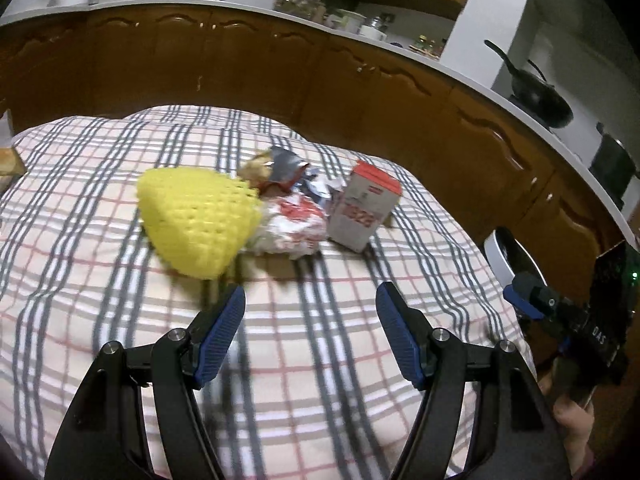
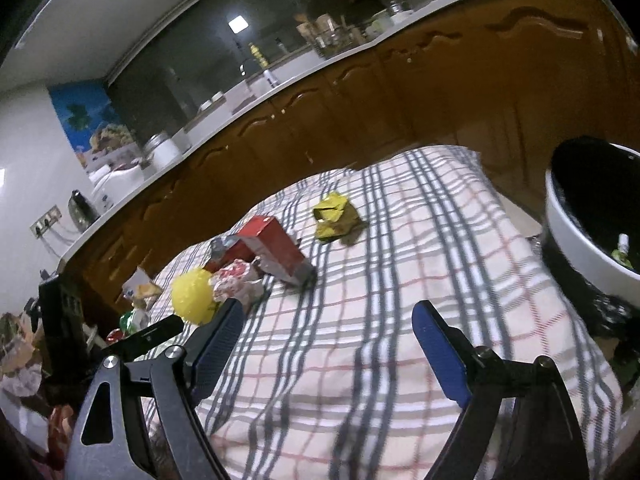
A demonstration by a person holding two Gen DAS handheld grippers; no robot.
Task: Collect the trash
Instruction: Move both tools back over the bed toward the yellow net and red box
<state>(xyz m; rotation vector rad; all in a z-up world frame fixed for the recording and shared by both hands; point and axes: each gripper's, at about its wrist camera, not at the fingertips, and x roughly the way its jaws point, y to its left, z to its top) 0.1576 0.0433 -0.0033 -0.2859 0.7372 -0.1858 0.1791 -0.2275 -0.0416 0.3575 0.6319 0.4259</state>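
Both jaws gape wide, empty, above the checked cloth (image 1: 320, 360); yellow foam net (image 1: 196, 224) lies ahead.

Dim, warm indoor light; a square ceiling lamp (image 2: 237, 24) reflects in the dark window, and cabinet doors (image 1: 360, 76) show small glints. Both my views smear with motion blur, worst on the checked cloth (image 1: 100, 184) and yellow mesh (image 1: 198, 220). Fisheye bends the counter (image 1: 460, 68); corners go black.
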